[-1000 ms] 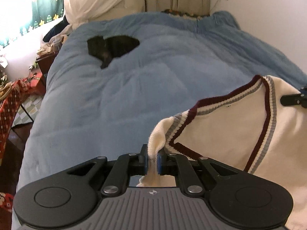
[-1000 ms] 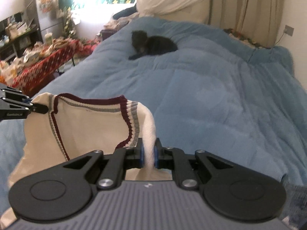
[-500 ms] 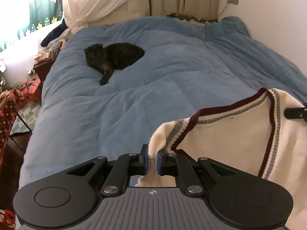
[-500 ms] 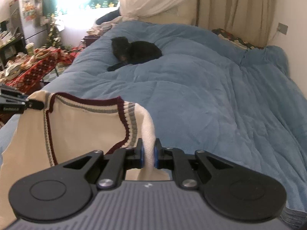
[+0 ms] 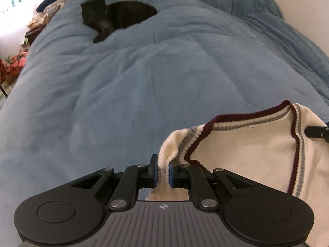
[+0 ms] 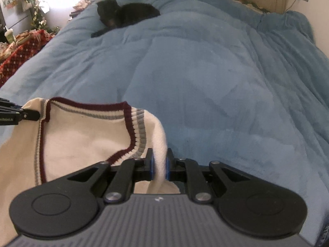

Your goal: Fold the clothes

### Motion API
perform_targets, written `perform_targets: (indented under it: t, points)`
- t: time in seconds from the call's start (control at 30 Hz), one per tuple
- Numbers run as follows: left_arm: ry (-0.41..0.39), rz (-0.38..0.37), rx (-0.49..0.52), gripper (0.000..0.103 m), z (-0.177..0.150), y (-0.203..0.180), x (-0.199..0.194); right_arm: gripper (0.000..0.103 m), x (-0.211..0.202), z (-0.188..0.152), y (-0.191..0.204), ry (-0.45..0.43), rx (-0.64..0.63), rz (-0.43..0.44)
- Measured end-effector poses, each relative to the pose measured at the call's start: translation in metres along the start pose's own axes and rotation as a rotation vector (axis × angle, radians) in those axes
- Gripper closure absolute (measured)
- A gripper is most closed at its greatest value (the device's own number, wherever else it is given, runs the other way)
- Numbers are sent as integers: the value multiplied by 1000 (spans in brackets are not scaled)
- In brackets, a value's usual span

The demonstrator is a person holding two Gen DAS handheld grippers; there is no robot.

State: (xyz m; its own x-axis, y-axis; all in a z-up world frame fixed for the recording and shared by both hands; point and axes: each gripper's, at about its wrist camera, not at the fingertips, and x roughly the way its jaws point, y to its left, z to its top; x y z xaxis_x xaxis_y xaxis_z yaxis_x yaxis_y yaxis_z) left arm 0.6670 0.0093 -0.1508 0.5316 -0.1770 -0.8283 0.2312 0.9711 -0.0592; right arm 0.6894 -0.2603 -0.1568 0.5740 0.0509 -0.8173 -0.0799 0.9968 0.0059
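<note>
A cream knit V-neck sweater (image 5: 246,150) with maroon and grey trim hangs stretched between my two grippers above the blue bed. My left gripper (image 5: 163,171) is shut on its left shoulder. My right gripper (image 6: 158,167) is shut on its right shoulder; the sweater shows there too (image 6: 82,140). The right gripper's tip shows at the right edge of the left wrist view (image 5: 317,131). The left gripper's tip shows at the left edge of the right wrist view (image 6: 18,115). The sweater's lower part is hidden below both cameras.
A blue duvet (image 5: 154,78) covers the whole bed ahead. A black cat (image 5: 115,18) lies curled near the far left of the bed, also in the right wrist view (image 6: 125,14). A white wall runs along the right. Cluttered red-patterned items (image 6: 22,47) stand left of the bed.
Both grippers have moved forward and tilted down over the bed, carrying the sweater with them. The cat and duvet now appear closer. Both grips are unchanged.
</note>
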Motion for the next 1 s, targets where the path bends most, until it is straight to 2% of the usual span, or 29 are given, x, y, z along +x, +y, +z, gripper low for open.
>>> perform_targets:
  t: [0.03, 0.1, 0.13, 0.23, 0.3, 0.47, 0.53, 0.63, 0.73, 0.9, 1.0]
  points:
    - [4, 3, -6, 83, -1, 0, 4, 89, 2, -3, 1, 1, 1, 0]
    - [4, 20, -11, 77, -3, -2, 7, 74, 3, -4, 0, -2, 8, -1]
    - [1, 28, -13, 76, -3, -2, 6, 74, 0, -3, 0, -6, 8, -2]
    - [-14, 23, -29, 74, 1, -2, -5, 62, -13, 3, 2, -22, 0, -3]
    - [-31, 29, -24, 68, 8, -1, -21, 56, -30, 9, 4, -44, 1, -2]
    - [-64, 40, -7, 64, 22, 5, -72, 55, -83, 24, 9, -108, 12, 4]
    - [-82, 33, -6, 55, 22, 7, -97, 55, -108, 23, 13, -128, 21, 15]
    - [-123, 24, -18, 55, 14, 10, -137, 54, -145, 17, 24, -153, 10, 21]
    - [-149, -2, -40, 55, -6, 10, -172, 54, -178, -2, 36, -164, 4, 39]
    - [-175, -62, -45, 56, -70, 0, -222, 54, -233, -57, 54, -177, 5, 77]
    - [-166, -81, -29, 56, -113, -14, -238, 54, -255, -100, 61, -169, 21, 104]
